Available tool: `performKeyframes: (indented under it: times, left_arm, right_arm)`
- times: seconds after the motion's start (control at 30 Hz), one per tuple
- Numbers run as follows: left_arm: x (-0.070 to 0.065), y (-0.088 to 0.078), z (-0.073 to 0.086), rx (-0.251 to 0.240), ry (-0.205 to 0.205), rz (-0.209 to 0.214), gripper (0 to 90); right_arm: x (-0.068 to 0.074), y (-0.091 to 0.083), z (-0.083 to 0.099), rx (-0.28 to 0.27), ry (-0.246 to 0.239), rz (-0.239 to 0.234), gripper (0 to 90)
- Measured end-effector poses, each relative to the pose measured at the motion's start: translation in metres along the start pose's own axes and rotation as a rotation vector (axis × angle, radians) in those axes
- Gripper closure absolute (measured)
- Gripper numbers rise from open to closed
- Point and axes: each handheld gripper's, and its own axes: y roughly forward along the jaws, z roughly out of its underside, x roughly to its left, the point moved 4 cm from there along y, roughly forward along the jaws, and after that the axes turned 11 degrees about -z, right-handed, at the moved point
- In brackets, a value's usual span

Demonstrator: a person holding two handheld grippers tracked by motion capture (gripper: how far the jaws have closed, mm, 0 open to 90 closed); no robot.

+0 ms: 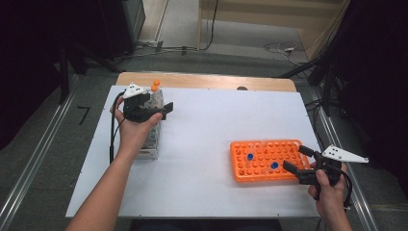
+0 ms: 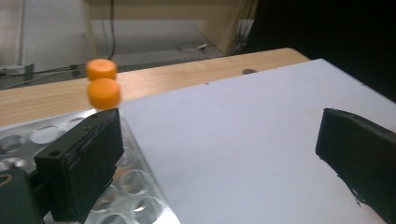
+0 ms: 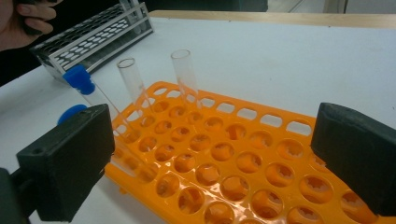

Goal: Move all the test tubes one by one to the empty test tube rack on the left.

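Left claw [image 2: 219,154] spread wide beside the orange-capped tubes [image 2: 102,84].

Tubes upright in the clear rack [image 1: 153,139], just ahead-left of the left claw (nearer hand); right claw [image 3: 212,154] also spread, empty, over the orange rack [image 3: 243,168] on the tabletop [image 1: 202,125].

A white-topped table [image 1: 202,120] with a wooden far edge [image 1: 207,81] stands on grey floor [image 1: 231,57], cables [image 1: 279,48] trailing beyond it before a pale wooden wall panel [image 1: 269,14], dark equipment [image 1: 375,57] flanking both sides.
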Motion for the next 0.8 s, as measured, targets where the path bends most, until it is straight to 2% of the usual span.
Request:
performKeyframes:
  times: [0.3,0.6,0.8]
  left_arm:
    - [-0.034,-0.023,0.009,-0.02,0.02,0.082,0.0]
    - [-0.07,-0.04,0.023,-0.02,0.062,0.133,0.0]
    - [-0.089,-0.052,0.034,-0.034,0.058,0.179,0.0]
  right_arm:
    - [0.015,-0.002,-0.009,-0.02,-0.027,-0.031,0.0]
    - [0.025,0.003,-0.011,-0.009,-0.055,-0.074,1.5]
    - [0.029,0.011,-0.006,0.02,-0.057,-0.117,3.9]
